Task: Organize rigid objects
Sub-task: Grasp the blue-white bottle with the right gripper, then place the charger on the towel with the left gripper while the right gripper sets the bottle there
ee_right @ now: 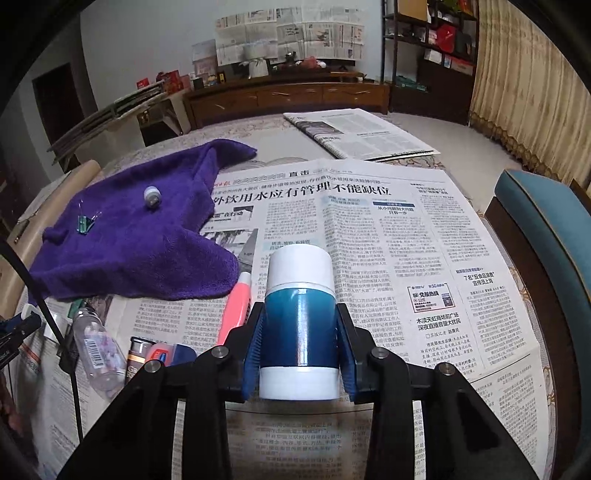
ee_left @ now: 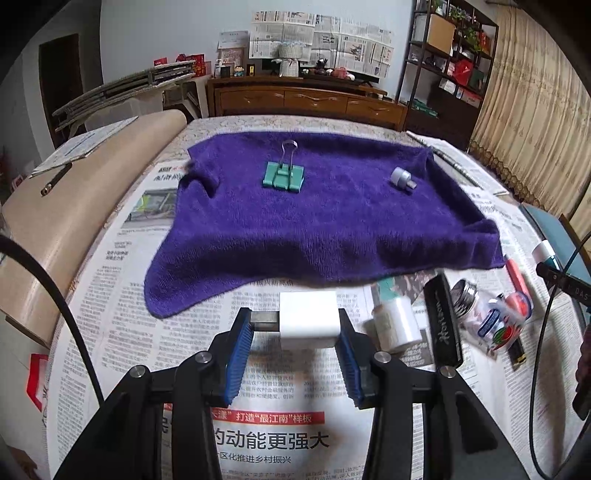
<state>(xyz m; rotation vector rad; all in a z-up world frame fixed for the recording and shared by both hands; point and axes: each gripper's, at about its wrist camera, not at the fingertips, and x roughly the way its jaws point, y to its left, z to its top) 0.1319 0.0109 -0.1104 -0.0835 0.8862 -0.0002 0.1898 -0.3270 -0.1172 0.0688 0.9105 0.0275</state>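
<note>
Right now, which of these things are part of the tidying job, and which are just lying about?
Part of the job:
white charger, held by the left gripper
blue bottle, held by the right gripper
green clip and grey cap on the purple towel

Just lying about:
newspapers
wooden cabinet
curtain

Left gripper (ee_left: 295, 325): I held it low and level, blue pads (ee_left: 238, 354) clamped.
Right gripper (ee_right: 300, 332): likewise level, my pads (ee_right: 255, 350) clamped.

Pale wall (ee_left: 166, 29), wooden sideboard (ee_left: 306, 98), dark shelving (ee_left: 448, 55), beige curtain (ee_left: 528, 96)
</note>
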